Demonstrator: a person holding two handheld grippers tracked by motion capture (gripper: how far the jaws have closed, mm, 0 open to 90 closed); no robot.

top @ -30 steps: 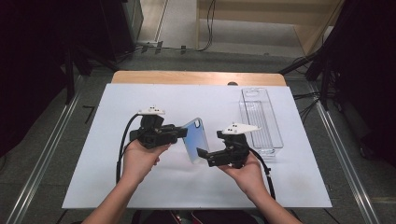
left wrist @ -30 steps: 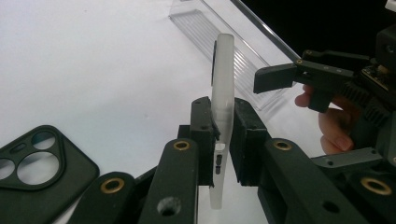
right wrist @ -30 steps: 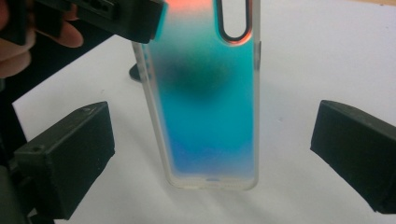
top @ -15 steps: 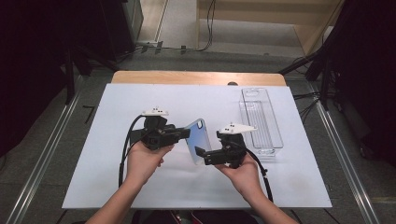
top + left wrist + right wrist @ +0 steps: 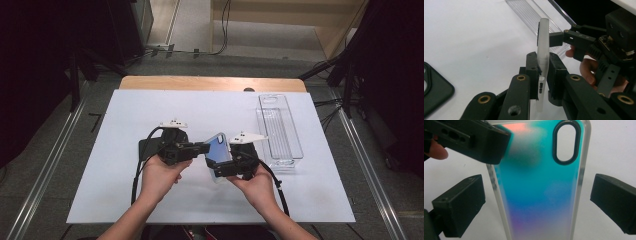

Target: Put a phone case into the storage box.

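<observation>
A translucent phone case (image 5: 219,146) with a blue-to-teal sheen is held above the white table, tilted on edge. My left gripper (image 5: 205,148) is shut on its long side; in the left gripper view both pads clamp the case's frosted rim (image 5: 542,50). My right gripper (image 5: 216,168) comes in from the right and stands open. In the right gripper view the case (image 5: 539,190) hangs between its two fingers (image 5: 459,207) with a gap on each side. The left gripper's jaw tip (image 5: 474,142) covers the case's upper left corner there.
A black phone case (image 5: 148,148) lies flat on the table under my left hand, also in the left gripper view (image 5: 434,87). A clear ribbed plastic tray (image 5: 279,127) stands at the right. The white table sheet (image 5: 125,115) has open room at the back and left.
</observation>
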